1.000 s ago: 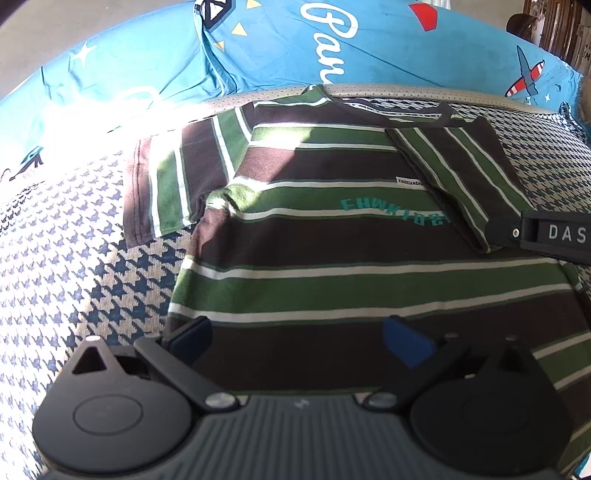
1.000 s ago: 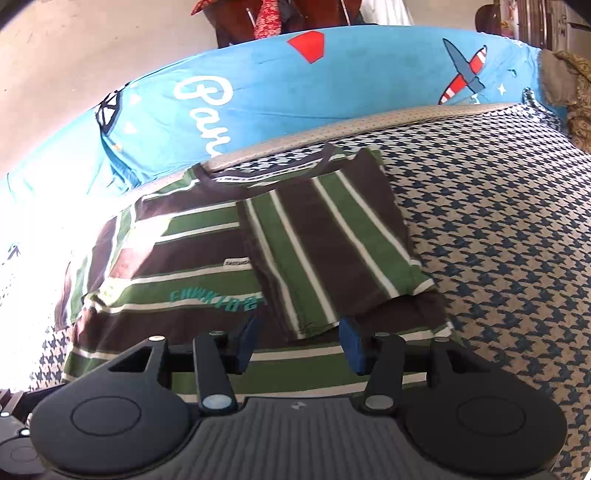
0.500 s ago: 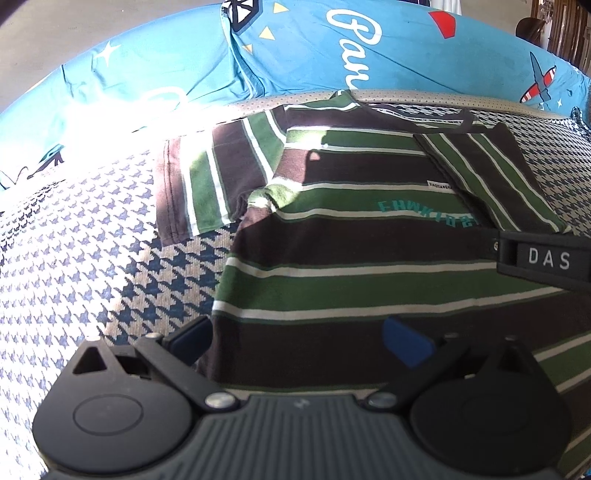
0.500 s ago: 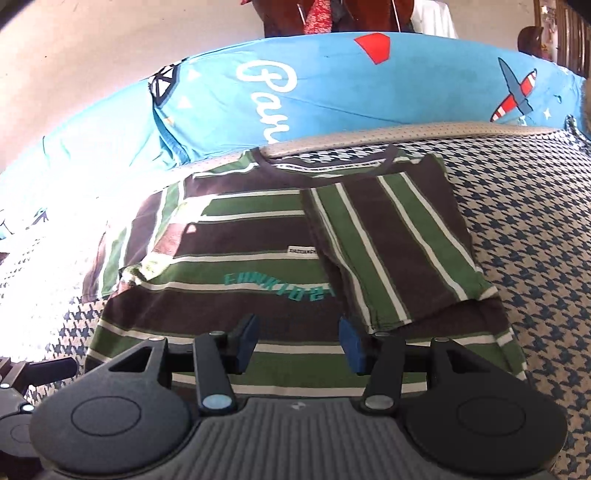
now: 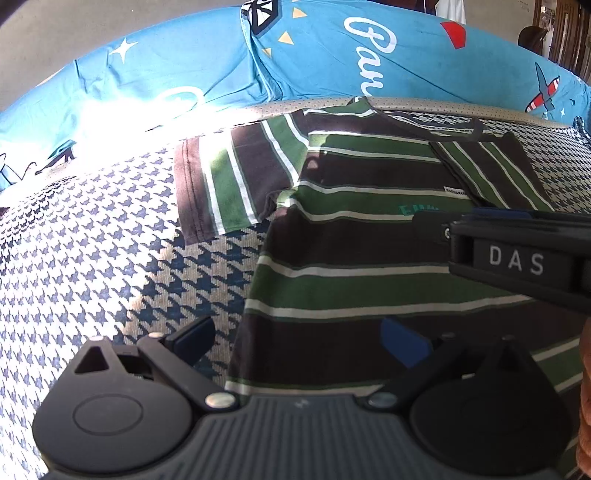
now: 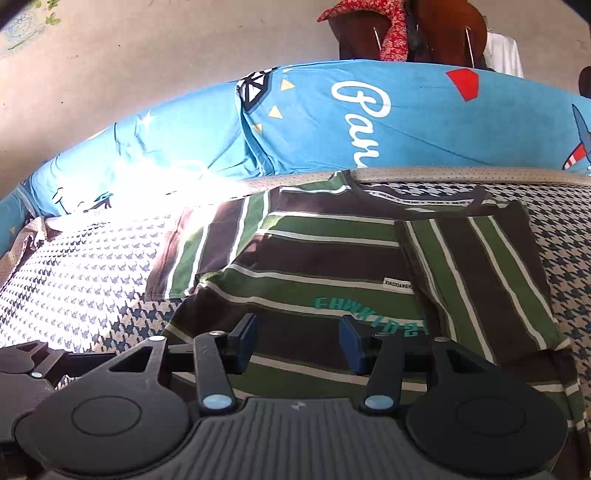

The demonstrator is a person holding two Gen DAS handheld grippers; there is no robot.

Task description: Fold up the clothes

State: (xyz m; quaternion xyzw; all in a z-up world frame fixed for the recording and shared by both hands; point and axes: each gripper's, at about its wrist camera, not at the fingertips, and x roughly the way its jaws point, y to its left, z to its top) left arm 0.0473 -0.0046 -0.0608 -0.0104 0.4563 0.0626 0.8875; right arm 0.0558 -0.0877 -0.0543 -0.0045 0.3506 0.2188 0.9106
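A brown, green and white striped T-shirt (image 5: 351, 236) (image 6: 314, 258) lies flat on a houndstooth-patterned surface. Its right sleeve (image 5: 491, 173) (image 6: 480, 273) is folded in over the chest, and its left sleeve (image 5: 221, 184) (image 6: 199, 243) lies spread out to the side. My left gripper (image 5: 299, 339) is open above the shirt's lower left edge, with nothing between its blue pads. My right gripper (image 6: 297, 341) is open over the shirt's middle; in the left wrist view its black body (image 5: 517, 254) marked DAS reaches in from the right.
A blue printed bedsheet (image 5: 332, 55) (image 6: 369, 118) rises behind the shirt's collar. The houndstooth cover (image 5: 92, 240) (image 6: 74, 266) stretches out left of the shirt, part of it in bright sunlight. Dark wooden furniture (image 6: 424, 33) stands behind the sheet.
Both grippers have shifted left across the shirt. The left one went from over the hem's middle to its left edge, and the right one from the folded sleeve toward the chest. Both stayed open.
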